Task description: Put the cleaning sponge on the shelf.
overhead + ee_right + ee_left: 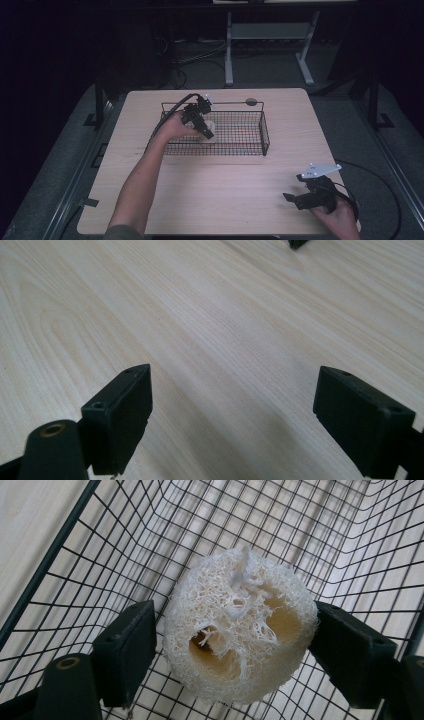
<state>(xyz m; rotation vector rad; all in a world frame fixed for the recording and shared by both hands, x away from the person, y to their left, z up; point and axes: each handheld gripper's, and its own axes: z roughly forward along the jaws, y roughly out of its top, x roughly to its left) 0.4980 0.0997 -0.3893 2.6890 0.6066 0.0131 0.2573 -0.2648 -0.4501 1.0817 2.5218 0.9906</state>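
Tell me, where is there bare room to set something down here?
Bare tabletop between the wire basket and the right gripper. The basket's right half looks free; its left end is crowded by the left gripper and loofah sponge.

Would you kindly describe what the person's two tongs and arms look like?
Both tongs are black, with two blocky, flat-faced jaws. The right tongs carry a grey three-cornered plate on top and trail a black cable; the left tongs trail one too. The forearms are bare; a dark short sleeve shows at the left.
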